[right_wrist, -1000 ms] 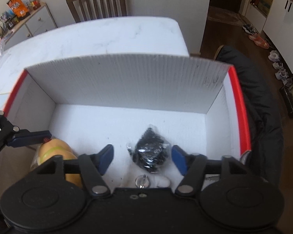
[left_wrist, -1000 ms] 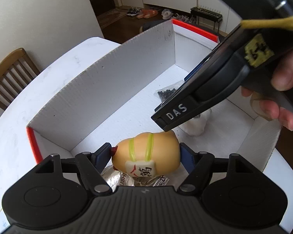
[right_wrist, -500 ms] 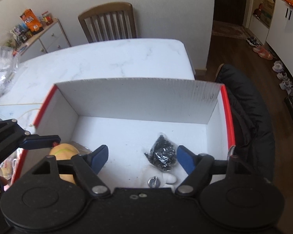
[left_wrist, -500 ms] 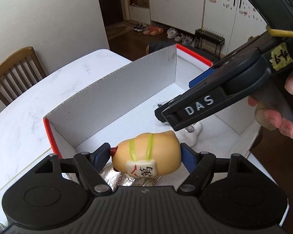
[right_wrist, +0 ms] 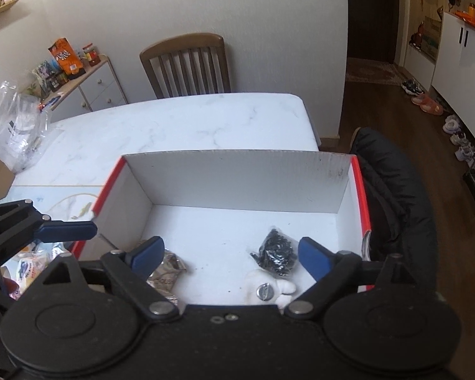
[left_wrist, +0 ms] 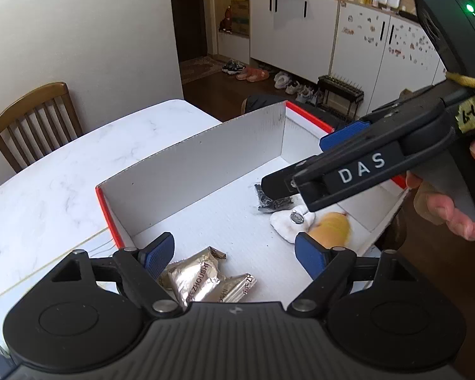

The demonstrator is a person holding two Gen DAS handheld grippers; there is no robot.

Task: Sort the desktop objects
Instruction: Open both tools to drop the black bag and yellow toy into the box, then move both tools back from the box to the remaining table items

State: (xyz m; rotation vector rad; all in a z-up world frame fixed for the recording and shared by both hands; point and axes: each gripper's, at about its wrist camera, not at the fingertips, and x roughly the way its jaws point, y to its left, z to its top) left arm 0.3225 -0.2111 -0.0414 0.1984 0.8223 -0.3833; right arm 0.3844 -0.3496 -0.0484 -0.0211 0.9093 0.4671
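**benchwatcher:** So where's everything at right now? Both sets of tongs look empty to me.

**umi_fan:** Yep. The left tongs (left_wrist: 234, 255) are spread apart over the near-left corner of the white box (left_wrist: 186, 161), nothing between the pads, foil snack packets (left_wrist: 202, 280) lying on the box floor right below them. The right tongs (right_wrist: 228, 258) are apart too, hovering above the box with nothing gripped. Makes sense to me: the box is the collection spot, so both sit above it with jaws wide once an item goes in.

**benchwatcher:** And the yellow toy?

**umi_fan:** The yellow toy (left_wrist: 331, 229) is in the box now, a bit blurred, at the near-right side just beside the white plush thing (left_wrist: 285, 224) with the metal disc on it. The black bag of small parts (right_wrist: 277, 253) sits just behind those. Half a second ago the left tongs were clamped on that toy; now they've let go and pulled up and back, so the box looks smaller in both views.

**benchwatcher:** More to sort?

**umi_fan:** I'd guess so. There's colourful packaging (right_wrist: 31, 269) on the bench (right_wrist: 174, 126) left of the box, under the left tongs in the right wrist view. Probably next.
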